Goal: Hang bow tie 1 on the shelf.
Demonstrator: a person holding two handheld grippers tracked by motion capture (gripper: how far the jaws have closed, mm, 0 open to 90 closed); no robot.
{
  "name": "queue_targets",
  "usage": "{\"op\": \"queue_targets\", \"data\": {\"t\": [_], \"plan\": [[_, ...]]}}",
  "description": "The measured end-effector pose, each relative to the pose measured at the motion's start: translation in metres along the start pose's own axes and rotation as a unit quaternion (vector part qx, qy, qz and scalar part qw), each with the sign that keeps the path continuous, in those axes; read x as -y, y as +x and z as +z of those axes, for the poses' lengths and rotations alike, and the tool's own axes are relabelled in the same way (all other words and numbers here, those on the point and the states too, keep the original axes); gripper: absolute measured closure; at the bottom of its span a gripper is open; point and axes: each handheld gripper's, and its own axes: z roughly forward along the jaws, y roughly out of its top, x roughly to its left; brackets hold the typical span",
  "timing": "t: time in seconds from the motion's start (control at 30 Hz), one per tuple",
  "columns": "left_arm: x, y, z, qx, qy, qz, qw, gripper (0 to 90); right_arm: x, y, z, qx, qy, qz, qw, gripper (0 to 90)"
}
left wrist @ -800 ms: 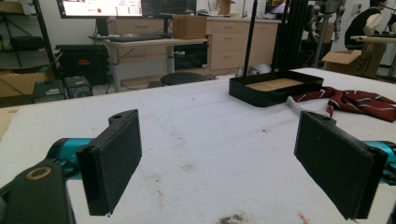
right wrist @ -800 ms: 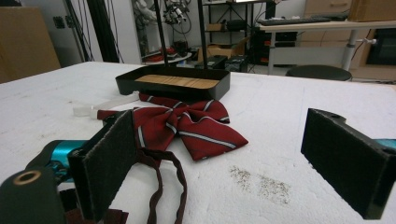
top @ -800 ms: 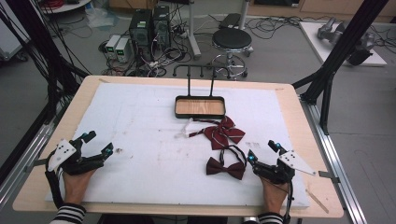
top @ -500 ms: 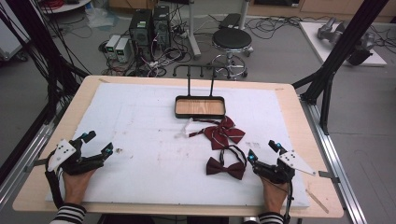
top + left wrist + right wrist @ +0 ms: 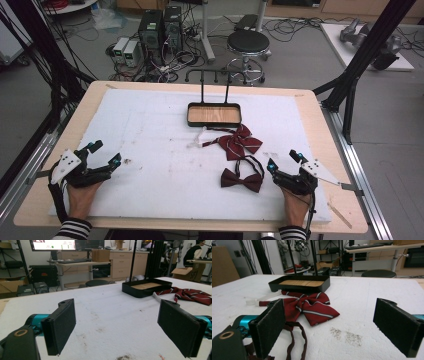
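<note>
Both grippers, left and right, rest released; bow ties untouched beside the stand, nothing begun.

wide open right tool low over the white tabletop, nothing between its black jaws. striped red bow tie lying just ahead, black tray behind it, dark strap by the left jaw.

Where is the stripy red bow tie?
In the high view, the dark red bow tie with white stripes lies right of centre on the white foam mat, just in front of the black wooden-floored tray.
</note>
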Motion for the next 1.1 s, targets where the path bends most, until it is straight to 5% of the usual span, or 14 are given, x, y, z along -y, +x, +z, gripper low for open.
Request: {"op": "queue_targets", "data": {"t": [0.5,0.77,1.1], "plan": [[0.000,0.000,0.000,0.000,0.000,0.003,1.0000,15.4,-0.042,-0.001,0.004,-0.016,0.017,-0.011,0.9997,9.9],[0.000,0.000,0.000,0.000,-0.001,0.004,1.0000,15.4,-0.066,0.006,0.027,-0.036,0.062,-0.033,0.9969,9.9],[0.000,0.000,-0.001,-0.001,-0.002,0.003,1.0000,15.4,-0.083,0.018,0.074,-0.074,0.158,-0.061,0.9827,10.0]]}}
